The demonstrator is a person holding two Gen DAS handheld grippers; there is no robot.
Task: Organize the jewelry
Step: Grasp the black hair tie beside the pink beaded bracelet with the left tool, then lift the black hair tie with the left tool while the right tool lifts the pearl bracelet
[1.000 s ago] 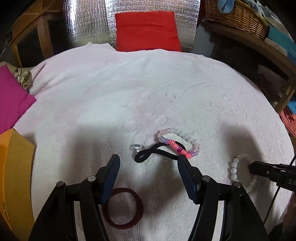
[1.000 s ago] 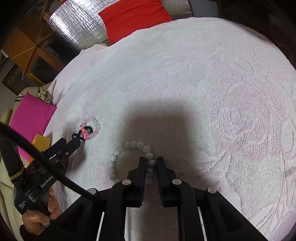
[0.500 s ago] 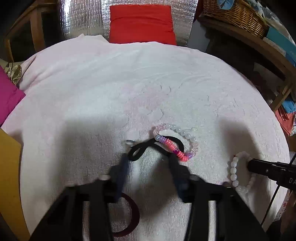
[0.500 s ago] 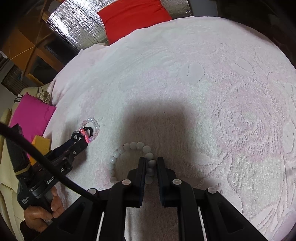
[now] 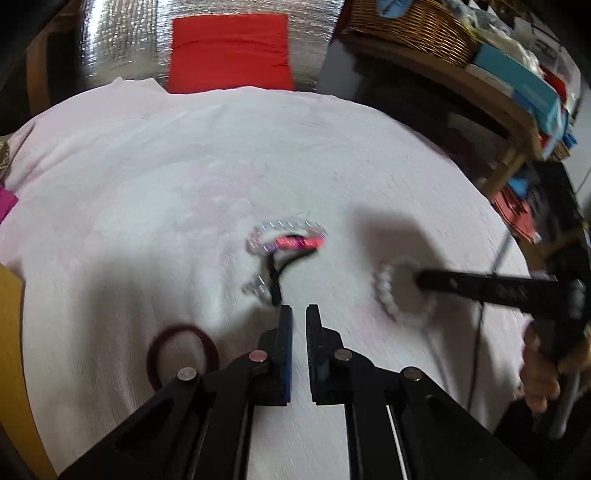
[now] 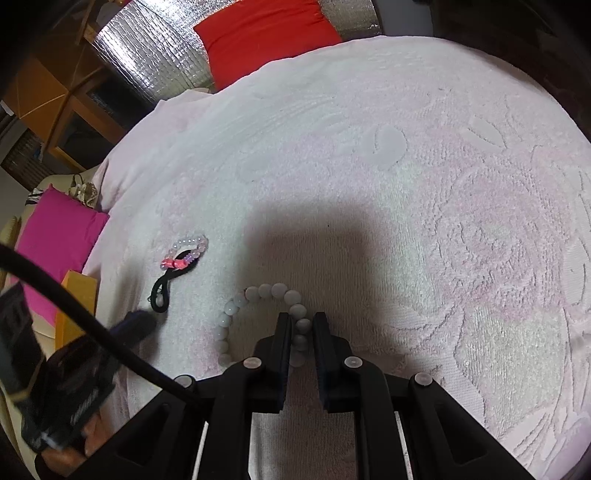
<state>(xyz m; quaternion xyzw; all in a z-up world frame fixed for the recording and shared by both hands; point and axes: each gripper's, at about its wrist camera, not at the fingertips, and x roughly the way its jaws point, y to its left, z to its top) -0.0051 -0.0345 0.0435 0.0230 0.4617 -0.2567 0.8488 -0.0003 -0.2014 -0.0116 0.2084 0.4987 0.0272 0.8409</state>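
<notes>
A pink and clear bead bracelet (image 5: 288,236) lies on the pale pink towel (image 5: 184,166), tangled with a black hair tie (image 5: 275,273); both show in the right wrist view, bracelet (image 6: 186,251) and tie (image 6: 162,291). My left gripper (image 5: 298,314) is shut just right of the tie's near end, with nothing between the fingers. A white bead bracelet (image 6: 258,295) lies under my right gripper (image 6: 302,321), which is shut on its beads. The white bracelet (image 5: 388,291) and right gripper (image 5: 421,280) also show in the blurred left wrist view.
A dark red ring-shaped hair tie (image 5: 177,350) lies near my left gripper. A small clear ring (image 5: 258,288) lies beside the black tie. A red cushion (image 5: 229,51), a wicker basket (image 5: 406,26), a magenta cushion (image 6: 55,240) and an orange box (image 6: 75,302) surround the towel.
My left gripper has closed from wide open and swung right. The black tie has been pulled out into a longer, narrower loop. My right gripper has stayed shut on the white bracelet.
</notes>
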